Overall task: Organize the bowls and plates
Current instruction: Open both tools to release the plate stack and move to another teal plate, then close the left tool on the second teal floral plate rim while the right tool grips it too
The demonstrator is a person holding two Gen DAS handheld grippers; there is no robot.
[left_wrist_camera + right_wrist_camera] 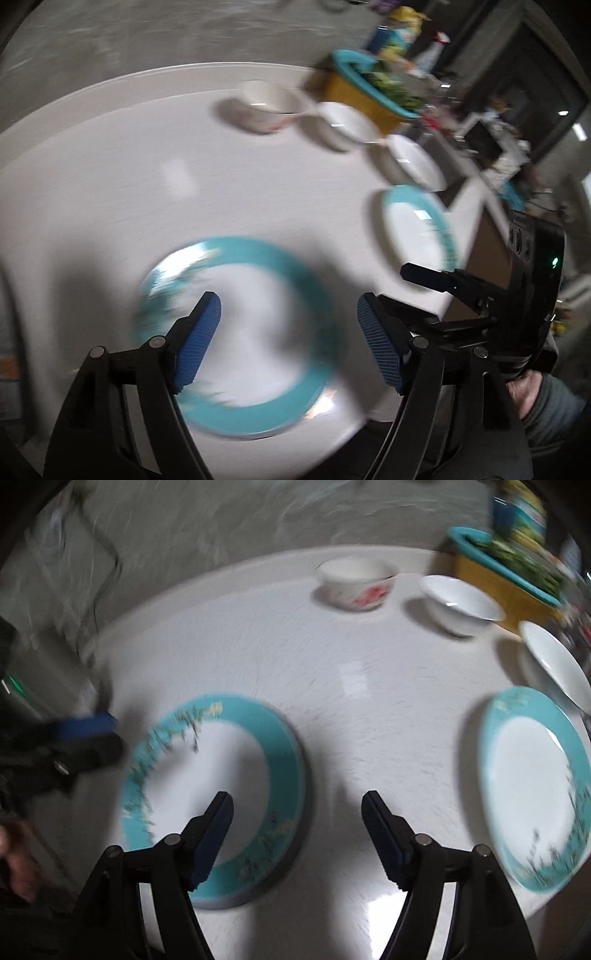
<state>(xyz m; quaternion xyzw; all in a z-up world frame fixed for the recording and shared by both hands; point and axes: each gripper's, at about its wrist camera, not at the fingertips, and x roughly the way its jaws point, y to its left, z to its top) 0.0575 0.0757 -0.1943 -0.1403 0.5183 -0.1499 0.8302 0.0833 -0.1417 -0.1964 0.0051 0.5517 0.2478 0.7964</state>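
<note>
Both grippers hang with fingers spread wide and empty: the left gripper (288,332) over the nearest teal-rimmed plate (258,406), the right gripper (297,834) just beside it. A second teal plate (532,794) lies well apart on the worktop (351,686). Farther off stand a white plate (554,664), a plain bowl (461,602) and a red-patterned bowl (356,581). Judging by this, pinch the near plate's rim squarely and lift it level.

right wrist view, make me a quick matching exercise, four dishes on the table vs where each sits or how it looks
Things:
1. near teal-rimmed plate
2. second teal-rimmed plate
3. bowl with red pattern
4. plain white bowl

Descriptions:
A. far side, left of the other bowl
B. near the table's right edge
C. beside the yellow basket
D. partly behind the right gripper's left finger

Pairs: 1-D, 2-B, 3-A, 4-C
</note>
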